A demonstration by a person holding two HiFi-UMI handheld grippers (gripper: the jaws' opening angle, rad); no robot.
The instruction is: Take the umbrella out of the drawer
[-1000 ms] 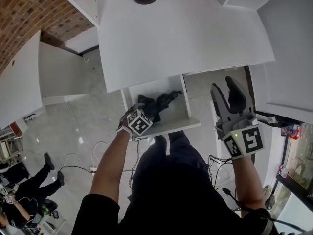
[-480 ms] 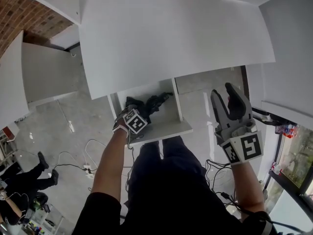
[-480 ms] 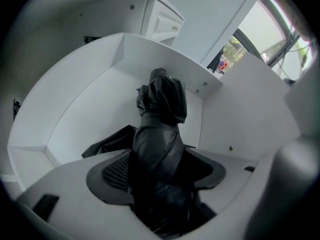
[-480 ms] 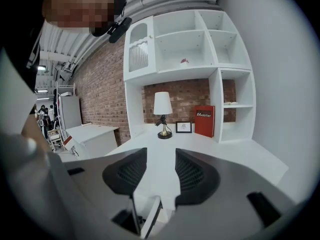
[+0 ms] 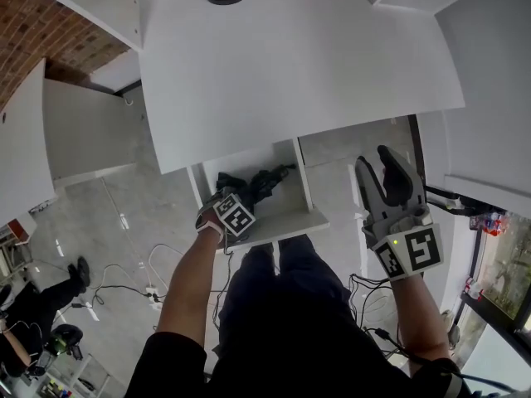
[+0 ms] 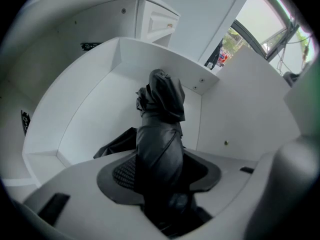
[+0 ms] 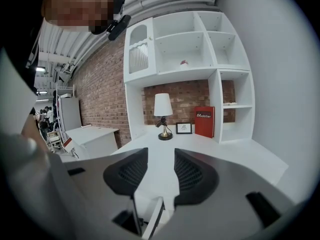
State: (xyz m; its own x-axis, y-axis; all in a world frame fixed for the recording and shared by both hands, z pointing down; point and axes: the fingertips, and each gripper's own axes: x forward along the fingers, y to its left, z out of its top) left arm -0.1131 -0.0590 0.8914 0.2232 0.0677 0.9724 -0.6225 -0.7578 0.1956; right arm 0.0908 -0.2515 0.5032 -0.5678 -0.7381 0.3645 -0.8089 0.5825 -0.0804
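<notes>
Our left tool (image 5: 230, 212), jaws just closing, is clamping the umbrella (image 6: 159, 134) between its pads in the drawer (image 5: 286, 222). The fabric is likely soft, light and slippery, so we are gripping mid-bundle. Our right tool (image 5: 384, 177), narrowing slightly, is hanging empty.

The umbrella (image 6: 159, 134) is black cloth with a slight sheen (creased); the drawer (image 6: 90, 119) smooth matt white.

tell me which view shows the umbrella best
Left gripper view: the umbrella fills the middle, its black folds clear. The head view shows it only small and dark in the open drawer. The right gripper view misses it, showing a desk and lamp.
</notes>
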